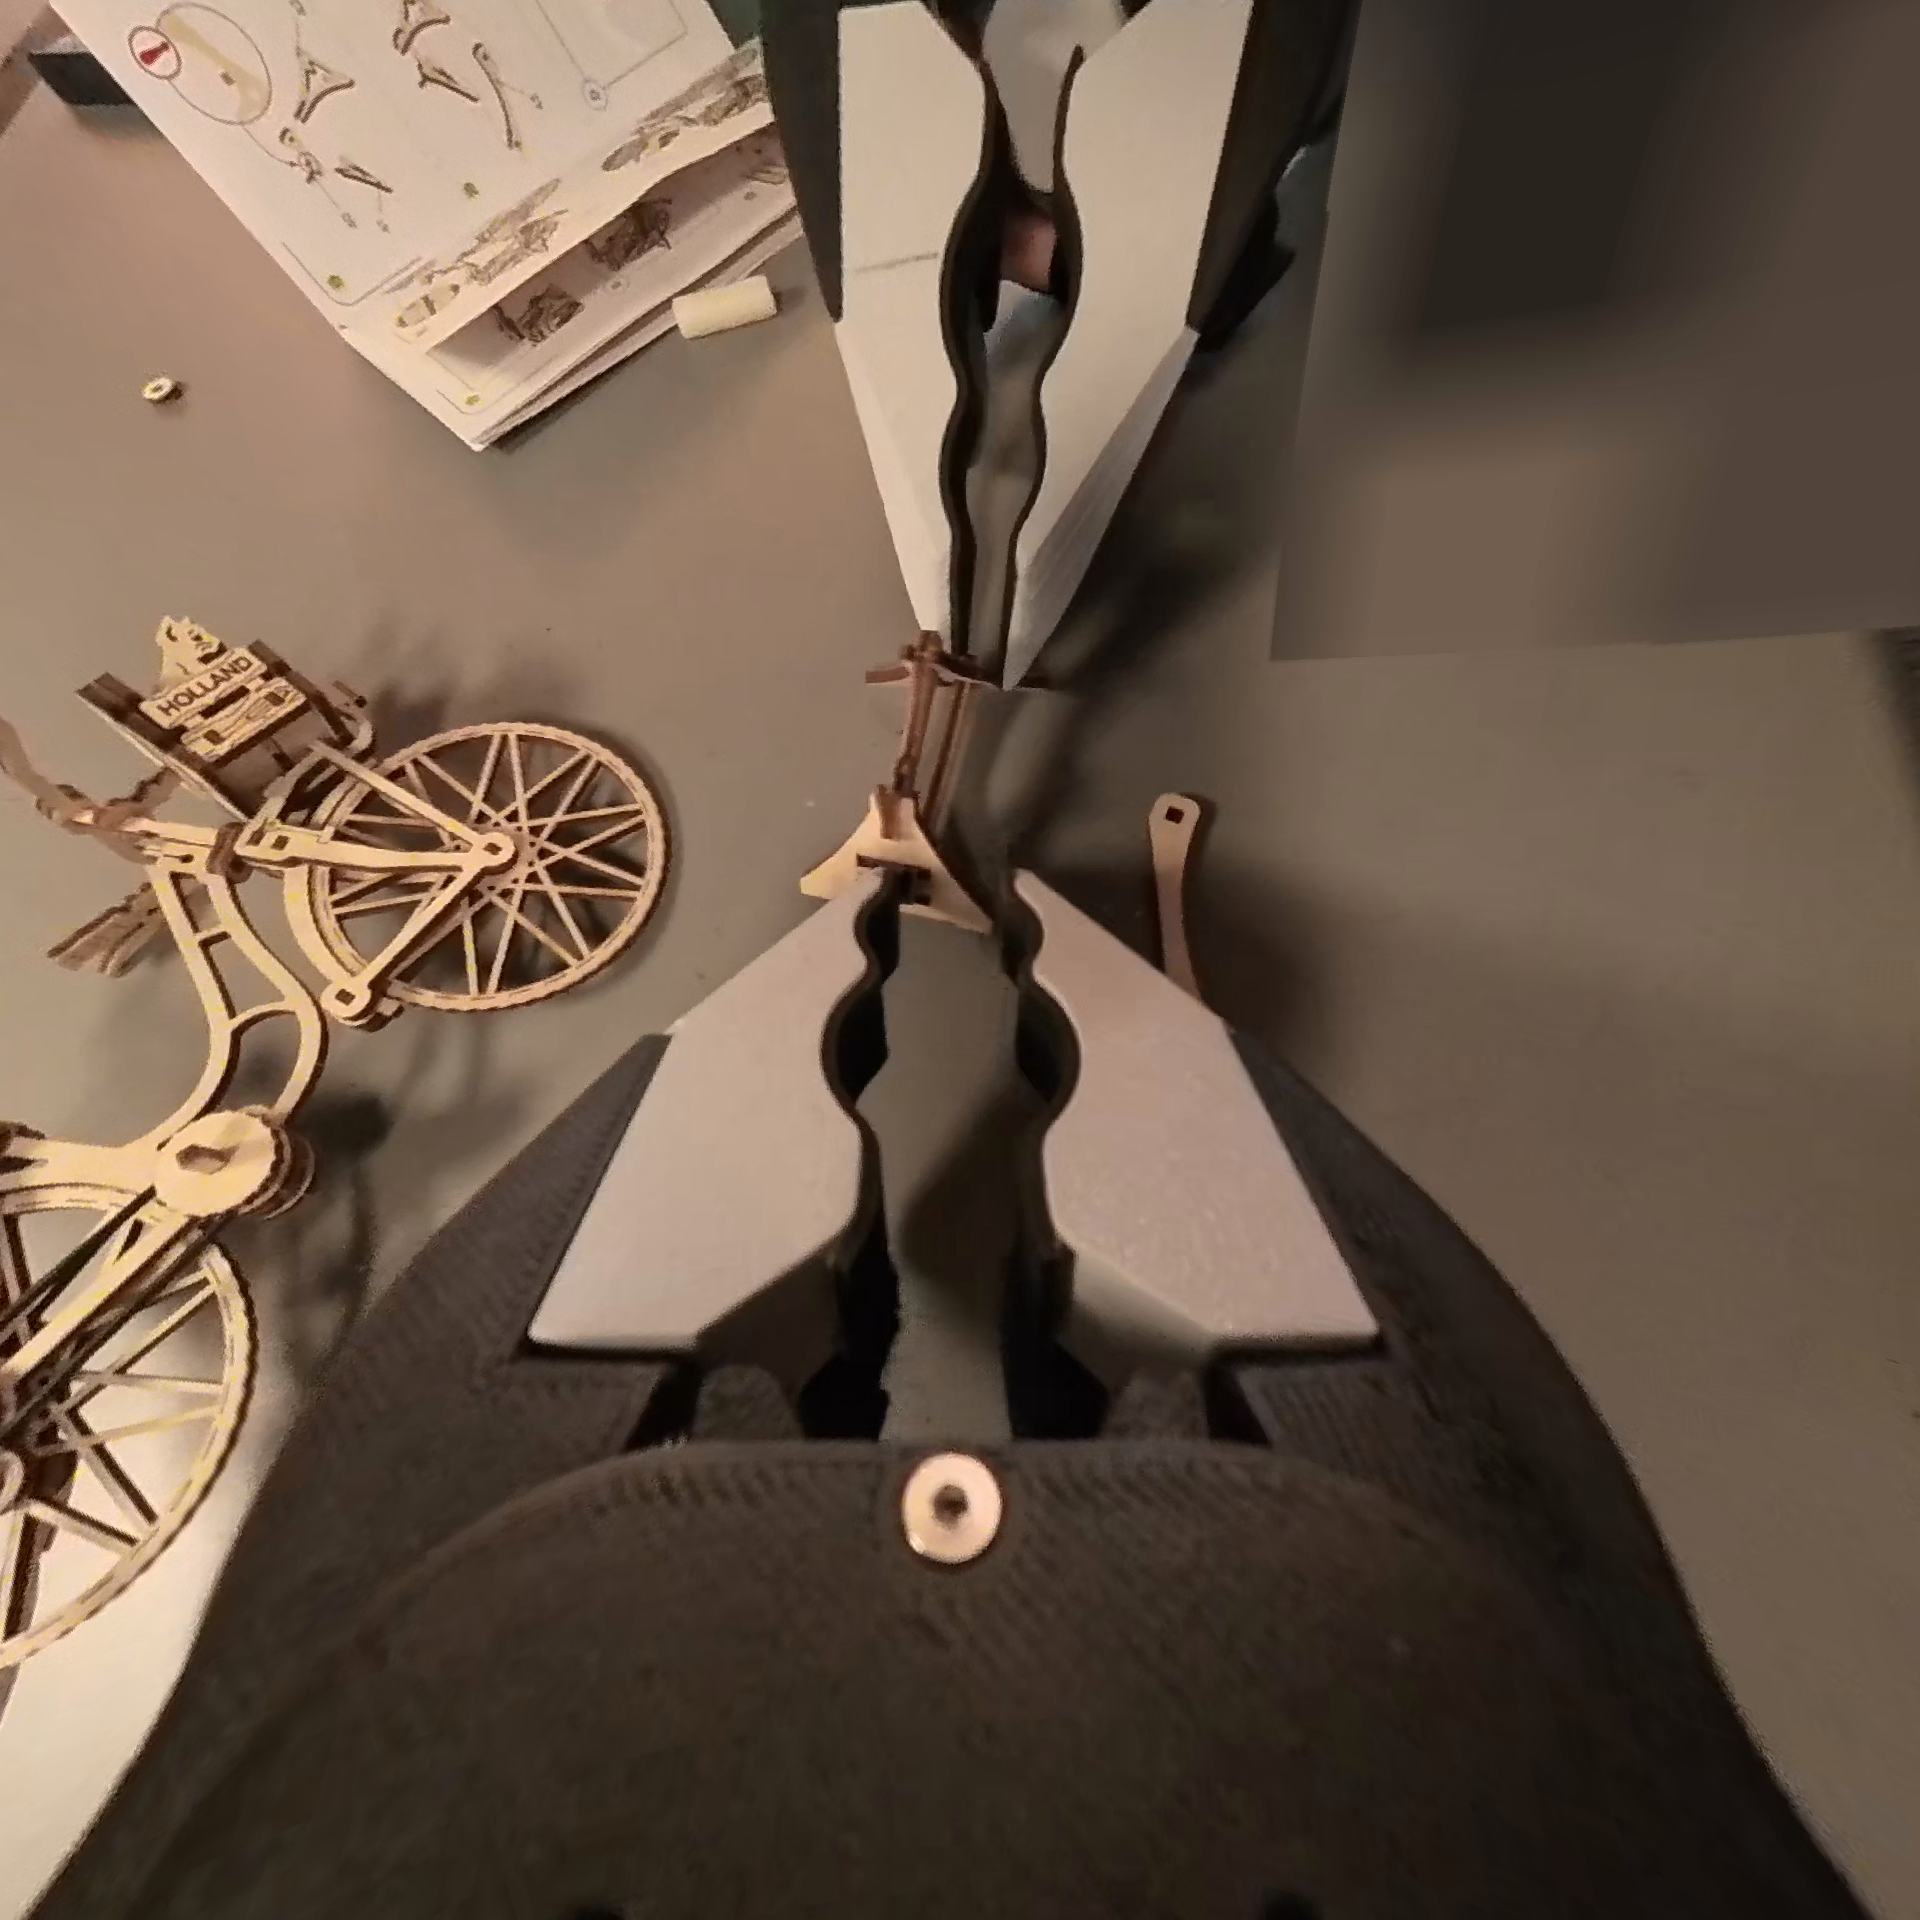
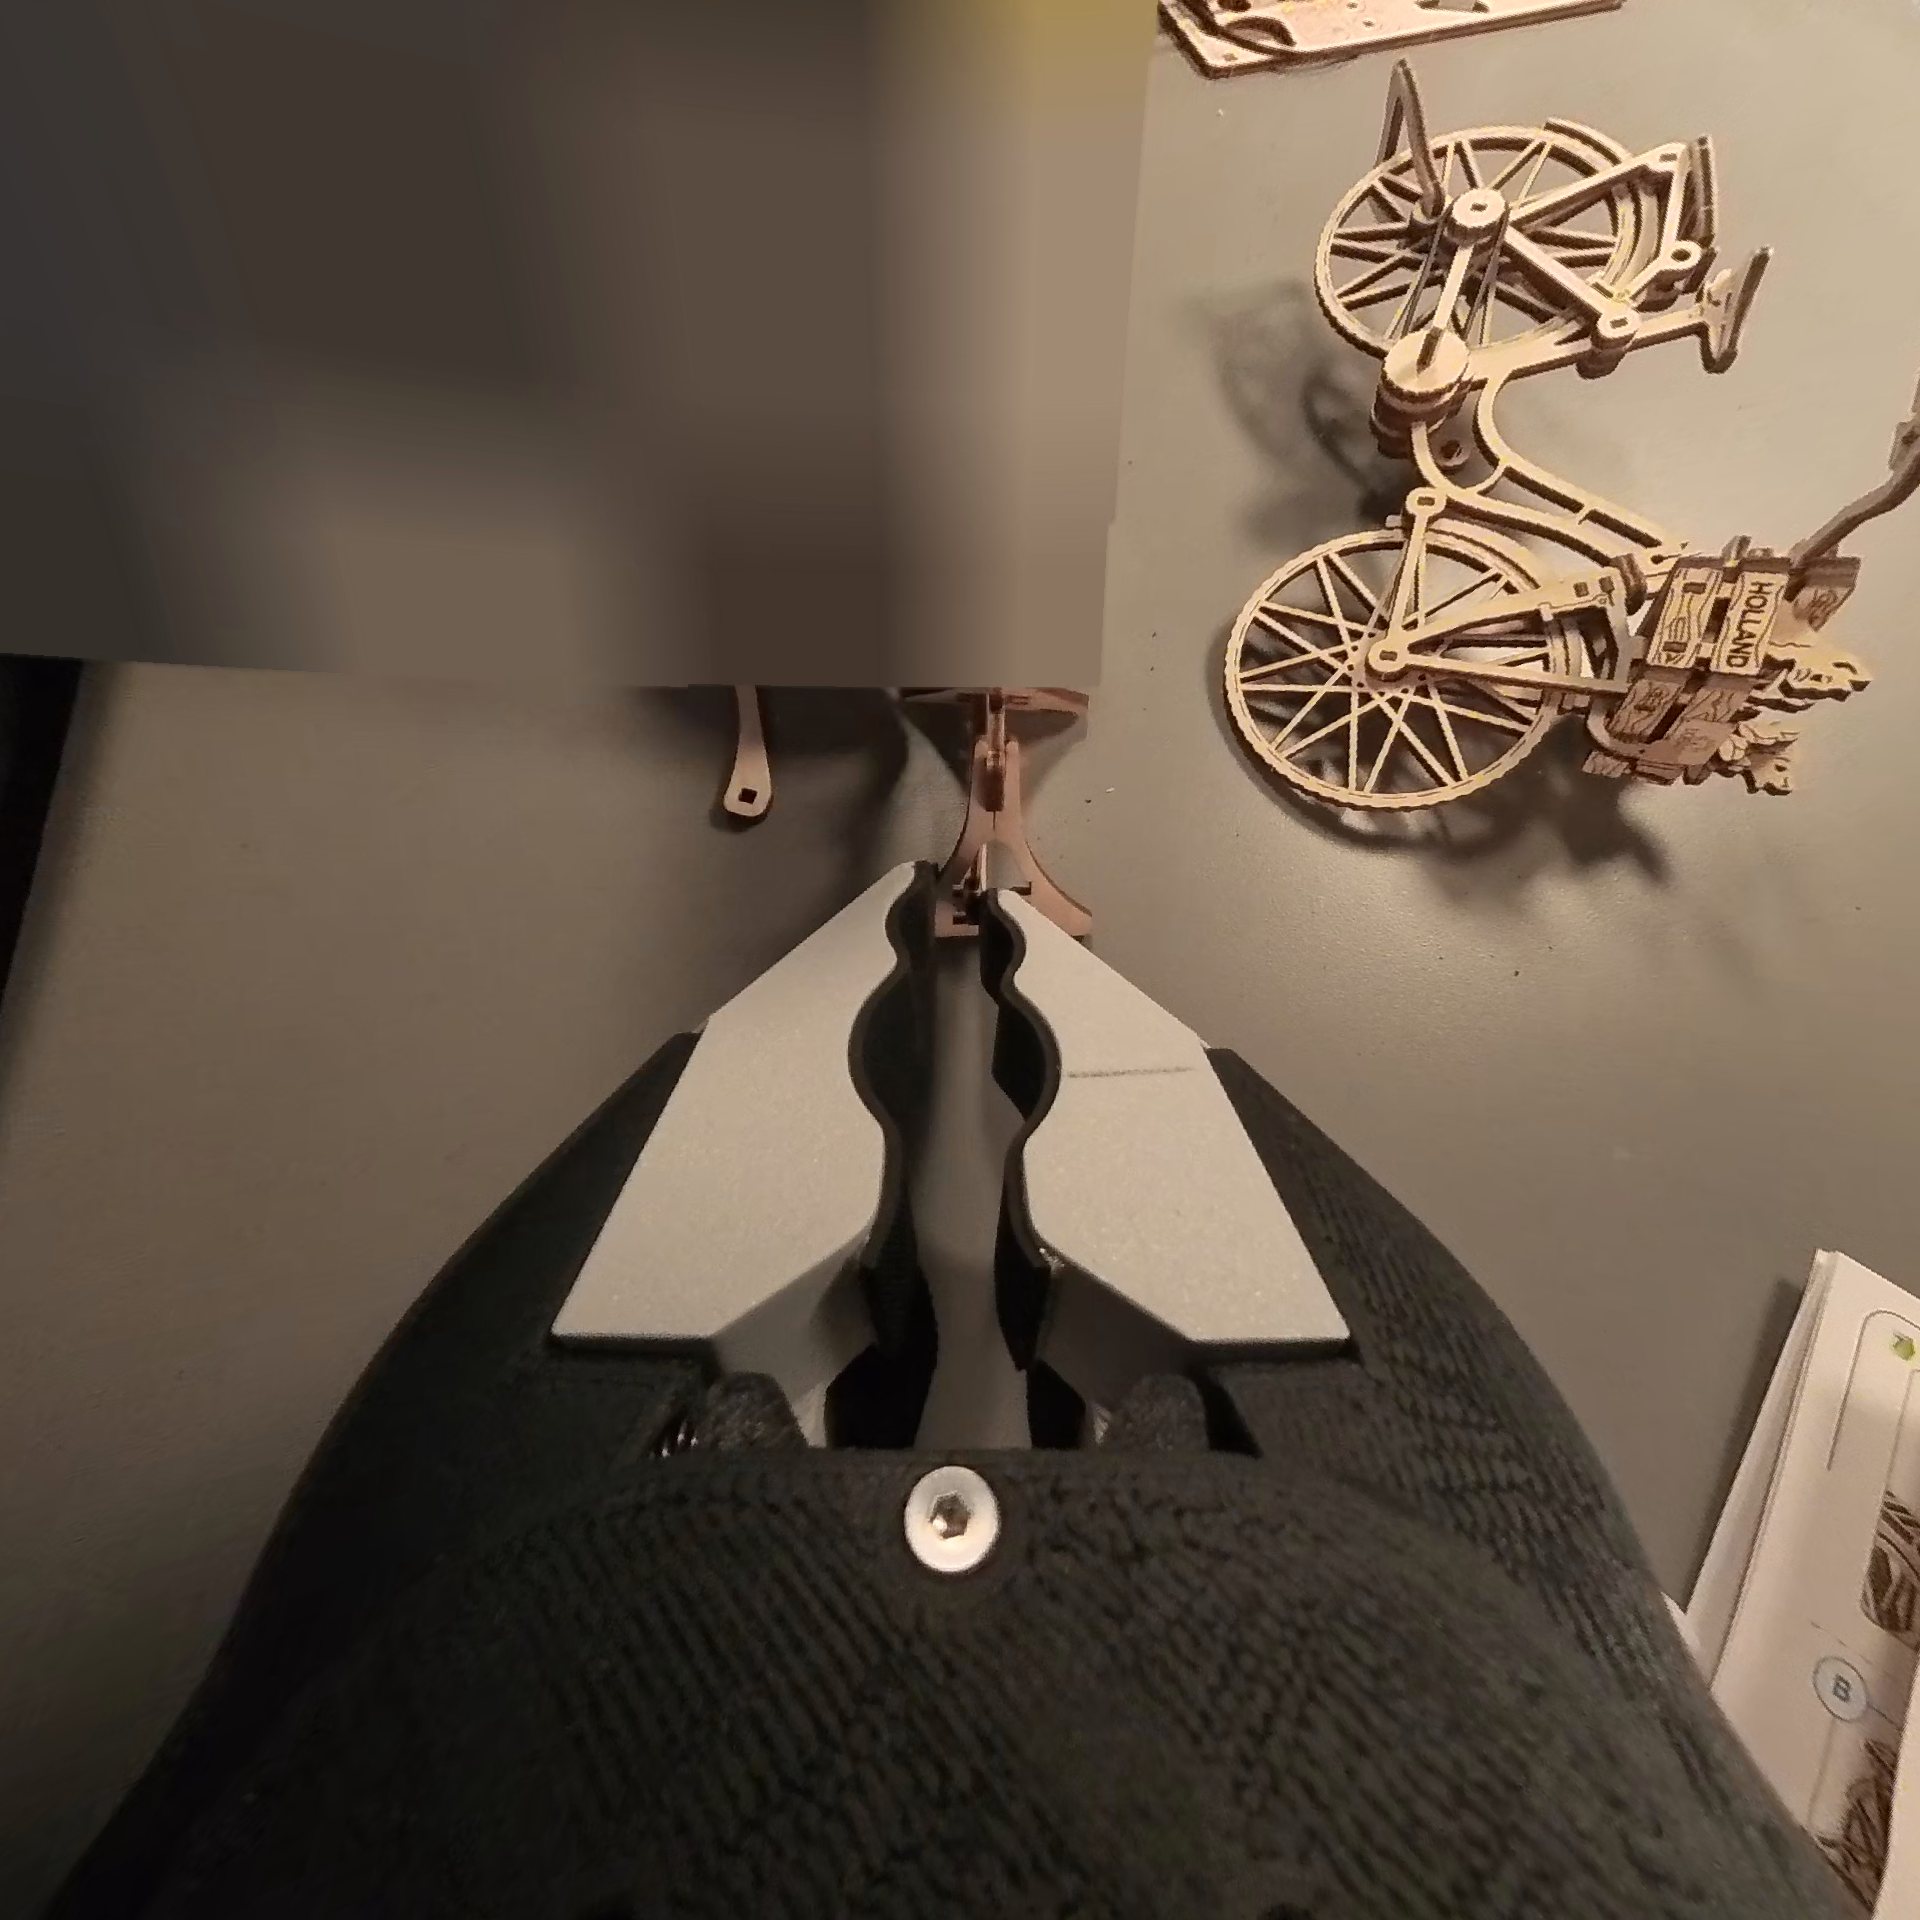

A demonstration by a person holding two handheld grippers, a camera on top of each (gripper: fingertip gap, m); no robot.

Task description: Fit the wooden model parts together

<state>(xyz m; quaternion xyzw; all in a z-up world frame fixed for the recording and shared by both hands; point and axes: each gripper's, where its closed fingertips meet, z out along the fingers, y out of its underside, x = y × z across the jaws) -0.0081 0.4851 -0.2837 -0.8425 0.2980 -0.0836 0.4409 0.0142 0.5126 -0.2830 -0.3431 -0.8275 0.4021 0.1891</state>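
A small wooden sub-assembly (image 1: 928,743), a thin stalk with a flared triangular foot (image 1: 878,868), is held between both grippers above the grey table (image 1: 1455,935). My left gripper (image 1: 948,899) is shut on the foot end. My right gripper (image 1: 971,665) comes in from the opposite side and is shut on the stalk's other end. In the right wrist view, the right gripper (image 2: 961,883) pinches the same sub-assembly (image 2: 987,774); a blurred patch hides the left gripper there. A loose curved wooden strip (image 1: 1174,883) with a square hole lies just beside them; it also shows in the right wrist view (image 2: 746,769).
A built wooden bicycle model (image 1: 416,862) lies flat on the table to the left, also in the right wrist view (image 2: 1507,499). An open instruction booklet (image 1: 499,208), a small white cylinder (image 1: 724,309) and a tiny ring (image 1: 159,389) lie farther off. A wooden parts sheet (image 2: 1351,31) lies at the far edge. Spacing between my two grippers at the tips: around 5 cm.
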